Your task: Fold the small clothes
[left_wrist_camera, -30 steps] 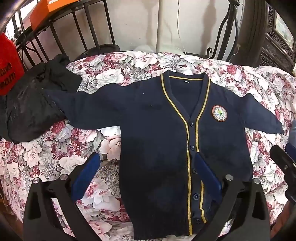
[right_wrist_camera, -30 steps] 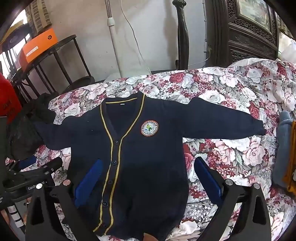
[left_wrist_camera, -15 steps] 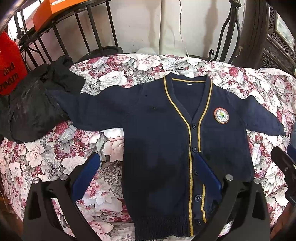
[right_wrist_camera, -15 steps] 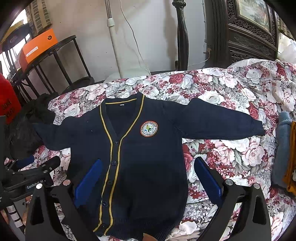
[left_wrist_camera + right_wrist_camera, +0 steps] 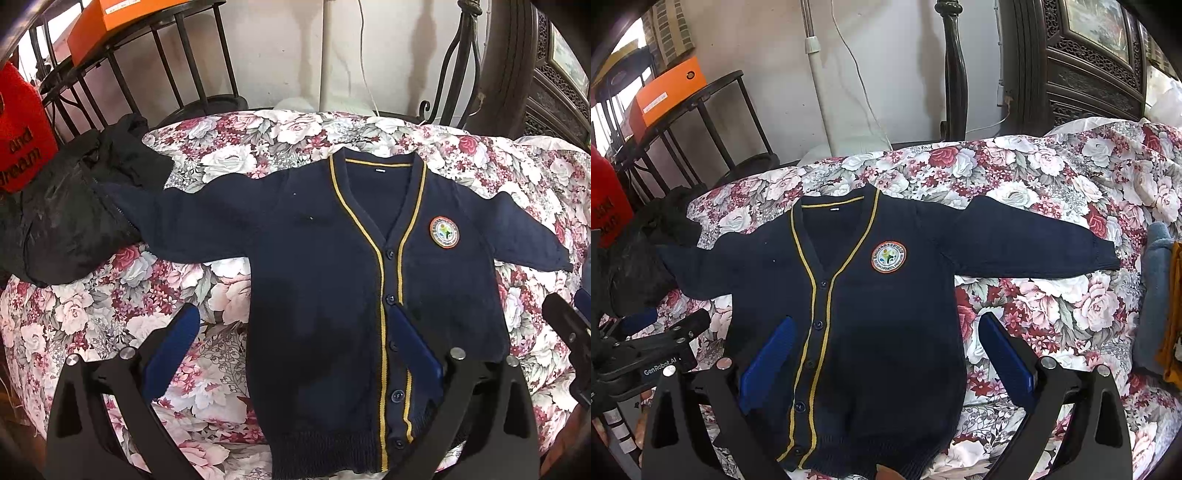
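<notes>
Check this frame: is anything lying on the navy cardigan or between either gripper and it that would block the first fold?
Nothing visible does. The navy cardigan lies flat and uncovered on the floral bedspread, both sleeves spread. The left gripper and right gripper are open over its lower half. The black garment only meets one cuff.

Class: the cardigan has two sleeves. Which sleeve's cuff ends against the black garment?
The sleeve on the picture's left in both views: its cuff meets the black garment. The other sleeve lies outstretched on the floral cover, touching no other clothing.
</notes>
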A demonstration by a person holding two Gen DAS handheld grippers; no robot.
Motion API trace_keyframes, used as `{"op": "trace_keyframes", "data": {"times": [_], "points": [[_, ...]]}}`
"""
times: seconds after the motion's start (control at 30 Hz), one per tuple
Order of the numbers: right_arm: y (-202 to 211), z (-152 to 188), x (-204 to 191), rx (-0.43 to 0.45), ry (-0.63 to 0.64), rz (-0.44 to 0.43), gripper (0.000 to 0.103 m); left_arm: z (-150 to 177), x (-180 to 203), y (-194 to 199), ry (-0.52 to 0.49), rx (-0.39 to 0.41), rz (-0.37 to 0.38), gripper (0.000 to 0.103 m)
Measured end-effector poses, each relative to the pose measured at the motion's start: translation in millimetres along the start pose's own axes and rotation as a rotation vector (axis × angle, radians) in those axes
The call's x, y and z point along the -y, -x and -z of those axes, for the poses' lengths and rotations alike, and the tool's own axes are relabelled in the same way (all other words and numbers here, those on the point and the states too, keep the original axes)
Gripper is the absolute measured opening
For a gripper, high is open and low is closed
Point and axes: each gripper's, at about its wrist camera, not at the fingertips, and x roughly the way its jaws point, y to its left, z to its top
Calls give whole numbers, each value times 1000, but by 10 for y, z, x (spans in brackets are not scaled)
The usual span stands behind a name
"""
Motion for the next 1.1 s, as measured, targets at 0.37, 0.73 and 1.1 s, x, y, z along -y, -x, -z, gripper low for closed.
{"op": "trace_keyframes", "data": {"times": [0.37, 0.73, 1.1], "points": [[-5, 2, 3, -1, 1, 2, 100, 4, -3, -1, -1, 0, -1, 98], [-6, 2, 4, -1, 1, 3, 100, -6, -32, 3, -1, 4, -6, 98], [-10, 4, 6, -2, 2, 4, 100, -18, -55, 12, -6, 8, -15, 98]]}}
